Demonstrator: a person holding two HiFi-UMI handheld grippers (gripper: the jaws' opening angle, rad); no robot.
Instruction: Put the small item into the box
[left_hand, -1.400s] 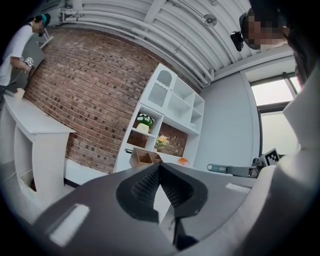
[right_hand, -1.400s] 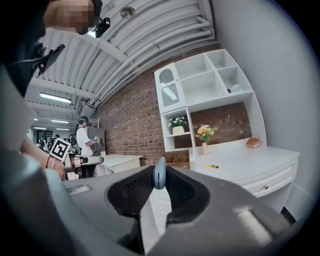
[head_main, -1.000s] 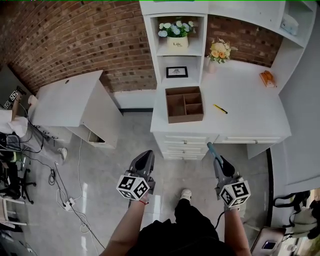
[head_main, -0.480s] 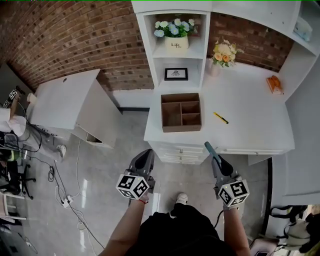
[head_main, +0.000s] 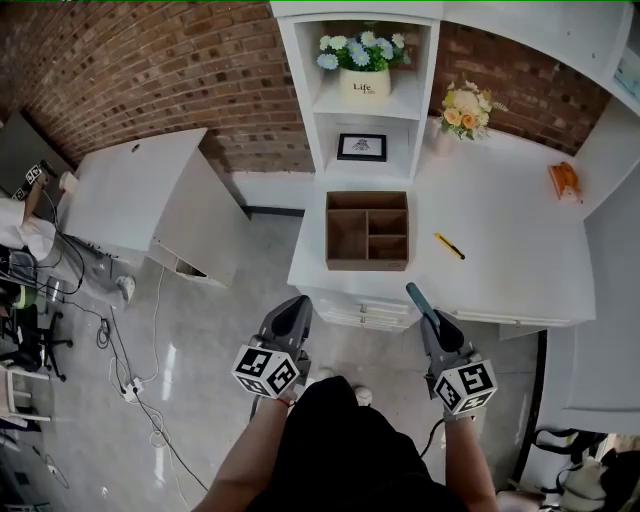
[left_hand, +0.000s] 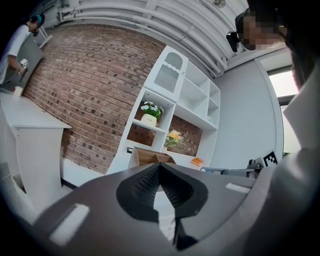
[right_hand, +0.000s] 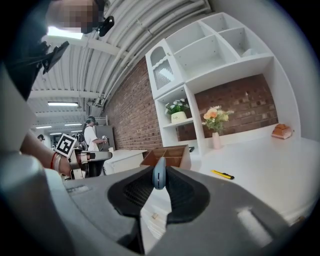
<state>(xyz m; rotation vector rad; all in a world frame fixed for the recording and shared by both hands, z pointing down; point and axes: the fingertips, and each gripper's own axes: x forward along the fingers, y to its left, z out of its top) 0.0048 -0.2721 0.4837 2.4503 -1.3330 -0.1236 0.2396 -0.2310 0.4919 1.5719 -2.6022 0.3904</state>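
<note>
The brown wooden box (head_main: 367, 264) with open compartments stands near the front edge of the white desk (head_main: 500, 270). It also shows in both gripper views as the box (left_hand: 147, 156) and the box (right_hand: 167, 156). My right gripper (head_main: 432, 322) is over the floor in front of the desk drawers, shut on a slim blue-grey item (head_main: 416, 296) that sticks out past the jaws toward the desk. The right gripper view shows that item (right_hand: 159, 174) pinched upright. My left gripper (head_main: 297, 303) hangs short of the desk, shut and empty. A small yellow item (head_main: 449, 246) lies right of the box.
A white shelf unit behind the box holds a flower pot (head_main: 363, 82) and a framed picture (head_main: 362, 147). A vase of flowers (head_main: 463, 105) and an orange thing (head_main: 565, 180) sit further back on the desk. A white table (head_main: 140, 195) stands left, with cables (head_main: 130, 385) on the floor.
The desk and box have drawn closer and lower in the head view as the person steps forward. Both grippers keep the same stance, and the right still grips its item.
</note>
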